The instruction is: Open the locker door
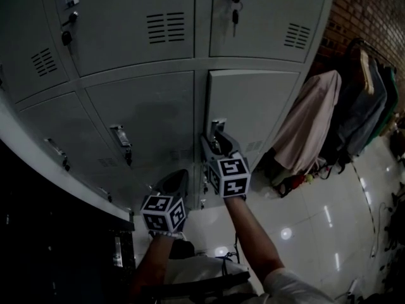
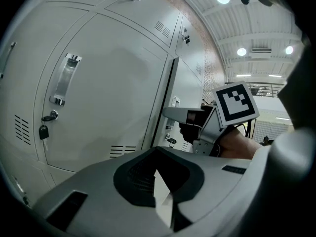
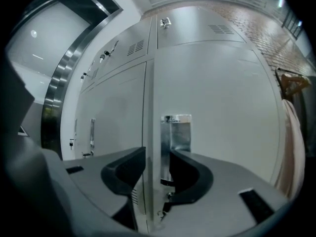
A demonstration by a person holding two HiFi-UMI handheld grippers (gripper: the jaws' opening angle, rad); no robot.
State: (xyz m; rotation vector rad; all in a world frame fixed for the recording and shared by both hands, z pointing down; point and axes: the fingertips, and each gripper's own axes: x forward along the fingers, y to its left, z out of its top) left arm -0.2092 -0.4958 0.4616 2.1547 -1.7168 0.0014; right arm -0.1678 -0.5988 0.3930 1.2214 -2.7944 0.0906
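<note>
The grey locker door (image 1: 253,106) is the lower right one, with a chrome handle (image 1: 217,128) (image 3: 176,132) near its left edge. My right gripper (image 1: 218,145) (image 3: 158,164) is up against that handle, jaws apart. The door's left edge and the handle's left side stand between them, and I see no pad pressing on either. From the left gripper view the right gripper (image 2: 183,115) meets the door where a dark seam runs down its edge. My left gripper (image 1: 176,181) (image 2: 157,171) hangs lower left of it, jaws together, holding nothing.
The neighbouring locker (image 2: 108,98) has a chrome handle (image 2: 66,78) and a key (image 2: 43,130) in its lock. Keys (image 1: 234,14) hang in the upper lockers. Coats on a rack (image 1: 310,125) stand close on the right by a brick wall. The floor (image 1: 329,214) is glossy tile.
</note>
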